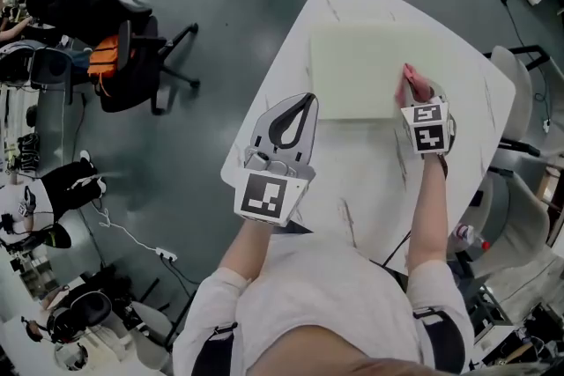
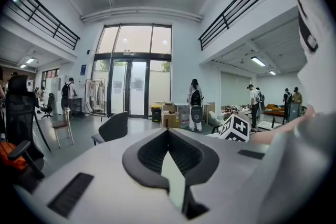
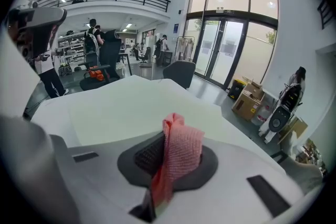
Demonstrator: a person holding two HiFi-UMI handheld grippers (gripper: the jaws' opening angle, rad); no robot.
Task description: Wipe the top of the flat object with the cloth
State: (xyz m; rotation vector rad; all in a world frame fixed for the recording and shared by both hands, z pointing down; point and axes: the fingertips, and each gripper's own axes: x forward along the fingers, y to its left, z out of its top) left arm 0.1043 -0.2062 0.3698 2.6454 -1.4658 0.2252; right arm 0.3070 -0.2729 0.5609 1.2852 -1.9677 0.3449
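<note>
Right gripper (image 1: 412, 92): jaws clamped on the pink cloth (image 1: 410, 81), at the flat object's (image 1: 352, 66) near right edge.
Left gripper (image 1: 306, 99): jaws together, empty, beside the near left corner.
Surface: white table (image 1: 370, 189).
Room: office chair (image 1: 132, 66) well apart, left.

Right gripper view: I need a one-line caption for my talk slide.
Right gripper, shut on a pink cloth, faces the pale flat board.
</note>
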